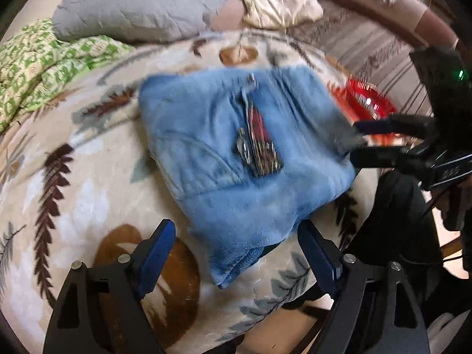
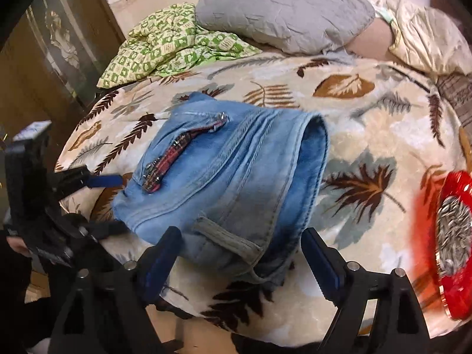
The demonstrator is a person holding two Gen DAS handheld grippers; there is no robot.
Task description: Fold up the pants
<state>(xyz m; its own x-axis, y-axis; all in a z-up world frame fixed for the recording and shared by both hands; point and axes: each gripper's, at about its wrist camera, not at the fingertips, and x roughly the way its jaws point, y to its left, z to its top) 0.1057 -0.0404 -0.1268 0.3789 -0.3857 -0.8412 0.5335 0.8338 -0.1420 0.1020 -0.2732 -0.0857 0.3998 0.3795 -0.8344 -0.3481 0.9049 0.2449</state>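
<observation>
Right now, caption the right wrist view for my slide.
Open right gripper over folded blue jeans on leaf-print blanket.

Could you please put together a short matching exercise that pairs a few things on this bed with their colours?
Things:
1. folded jeans
2. pillow
3. crumpled cloth beside the pillow
4. dish of seeds

Colours:
A. grey
B. red
C. light blue
D. green and cream pattern

Pairs: 1-C, 2-A, 3-D, 4-B
</observation>
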